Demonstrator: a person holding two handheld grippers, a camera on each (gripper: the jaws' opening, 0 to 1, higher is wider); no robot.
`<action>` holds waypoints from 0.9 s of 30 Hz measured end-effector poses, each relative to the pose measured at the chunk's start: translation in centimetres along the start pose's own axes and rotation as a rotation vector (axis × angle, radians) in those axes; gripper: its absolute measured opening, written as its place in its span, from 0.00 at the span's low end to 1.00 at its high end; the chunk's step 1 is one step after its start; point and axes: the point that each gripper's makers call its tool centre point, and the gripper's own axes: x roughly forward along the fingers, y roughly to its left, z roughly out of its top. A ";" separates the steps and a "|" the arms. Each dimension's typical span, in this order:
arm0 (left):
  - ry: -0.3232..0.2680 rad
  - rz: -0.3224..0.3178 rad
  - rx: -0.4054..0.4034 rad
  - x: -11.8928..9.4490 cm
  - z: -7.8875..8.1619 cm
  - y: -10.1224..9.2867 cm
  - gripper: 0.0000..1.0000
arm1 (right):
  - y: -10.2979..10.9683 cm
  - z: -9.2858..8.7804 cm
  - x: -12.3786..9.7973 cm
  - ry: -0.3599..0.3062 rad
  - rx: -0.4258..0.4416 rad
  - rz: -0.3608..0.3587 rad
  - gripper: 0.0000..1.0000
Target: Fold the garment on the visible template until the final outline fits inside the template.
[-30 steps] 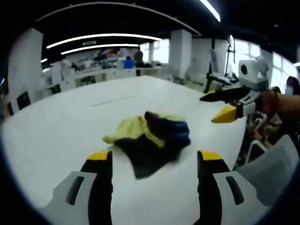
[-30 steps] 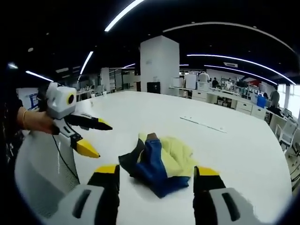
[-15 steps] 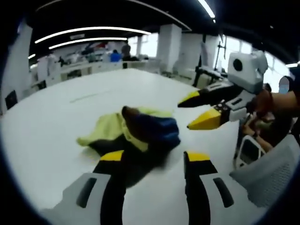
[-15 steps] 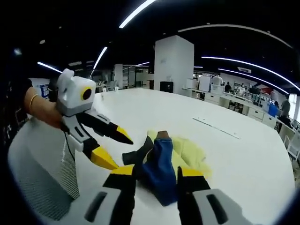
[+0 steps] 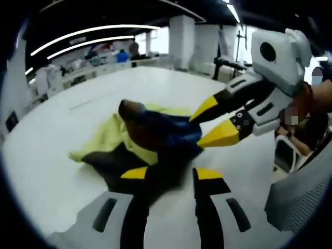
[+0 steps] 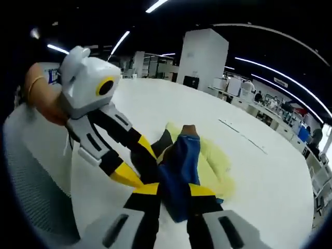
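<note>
The garment [image 5: 150, 132] lies crumpled on the white table [image 5: 46, 171], showing yellow, blue and black cloth and a brown collar. In the left gripper view my left gripper [image 5: 171, 174] has its jaws drawn close around the black hem nearest me. My right gripper [image 5: 211, 122] comes in from the right, its yellow tips against the blue cloth. In the right gripper view my right gripper [image 6: 175, 190] pinches the blue fold of the garment [image 6: 189, 155] between narrow jaws. The left gripper [image 6: 137, 165] reaches in from the left at the black edge.
A thin line [image 6: 244, 139] marks the table beyond the garment. Grey mesh chair backs [image 5: 303, 194] stand at the near table edge. Desks, a white pillar [image 6: 205, 57] and people fill the room behind. A hand [image 6: 44, 101] holds the left gripper.
Both grippers have come down to the garment from either side. Their jaws, wide apart a second ago, have narrowed around the cloth. The garment looms larger in both views.
</note>
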 end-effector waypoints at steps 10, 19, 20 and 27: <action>0.005 0.070 -0.002 0.5 -0.1 1.1 0.11 | -2.3 0.1 -0.1 -0.031 0.118 -0.058 0.00; -0.007 0.056 -0.045 -0.4 0.2 1.1 0.00 | -3.5 0.3 -0.9 -0.059 0.186 -0.082 0.00; -0.010 0.054 -0.050 -0.6 0.4 1.2 0.00 | -3.8 0.4 -1.1 -0.060 0.185 -0.087 0.00; -0.055 0.070 -0.025 -3.0 3.0 2.0 0.00 | -6.5 1.8 -2.4 -0.087 0.193 -0.141 0.00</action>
